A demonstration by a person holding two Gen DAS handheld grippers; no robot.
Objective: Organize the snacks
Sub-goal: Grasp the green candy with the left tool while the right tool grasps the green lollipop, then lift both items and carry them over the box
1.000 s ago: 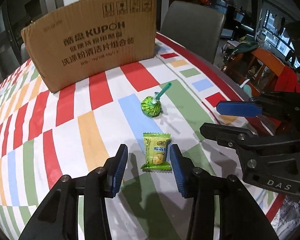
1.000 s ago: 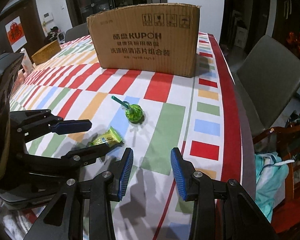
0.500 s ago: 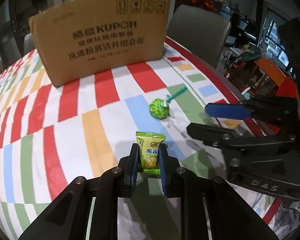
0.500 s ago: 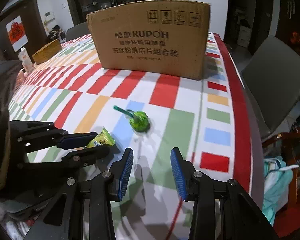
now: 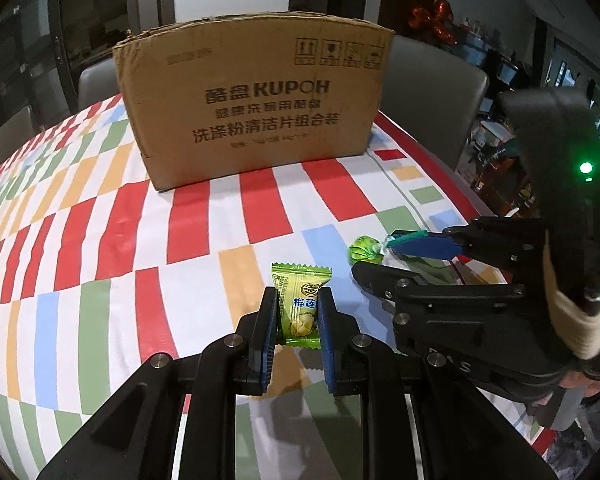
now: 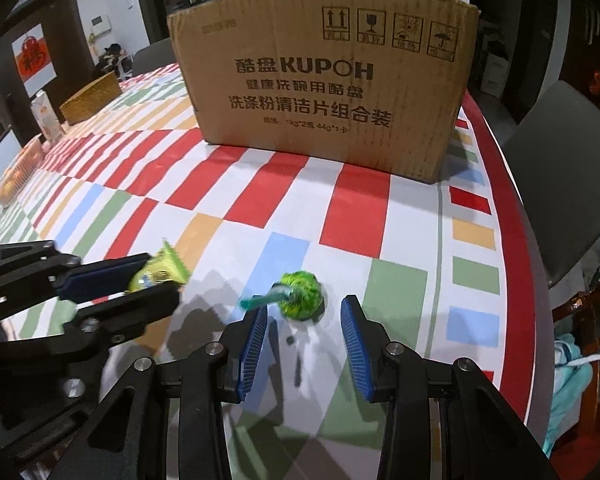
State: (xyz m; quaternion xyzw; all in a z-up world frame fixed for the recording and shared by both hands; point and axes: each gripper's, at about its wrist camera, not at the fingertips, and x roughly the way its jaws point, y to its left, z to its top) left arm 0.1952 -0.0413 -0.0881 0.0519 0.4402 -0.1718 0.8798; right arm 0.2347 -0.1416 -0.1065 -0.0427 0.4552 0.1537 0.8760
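Observation:
My left gripper (image 5: 298, 300) is shut on a yellow-green candy packet (image 5: 300, 296), which it holds a little above the tablecloth; the right wrist view shows the same packet (image 6: 160, 272) pinched at the left. A green-wrapped lollipop (image 6: 302, 294) with a teal stick lies on the cloth. My right gripper (image 6: 304, 312) is open, its blue pads on either side of the lollipop and just short of it. The left wrist view has the lollipop (image 5: 362, 248) beside the right gripper's blue pad. A brown cardboard box (image 5: 252, 104) stands behind.
The striped tablecloth (image 6: 356, 216) ends in a red border at the table's right edge, with grey chairs (image 6: 568, 152) beyond. At the far left of the right wrist view are a woven basket (image 6: 90, 98) and a carton (image 6: 46, 116).
My left gripper closed on the candy packet and lifted it slightly. My right gripper moved forward over the cloth until the lollipop sat just ahead of its open pads.

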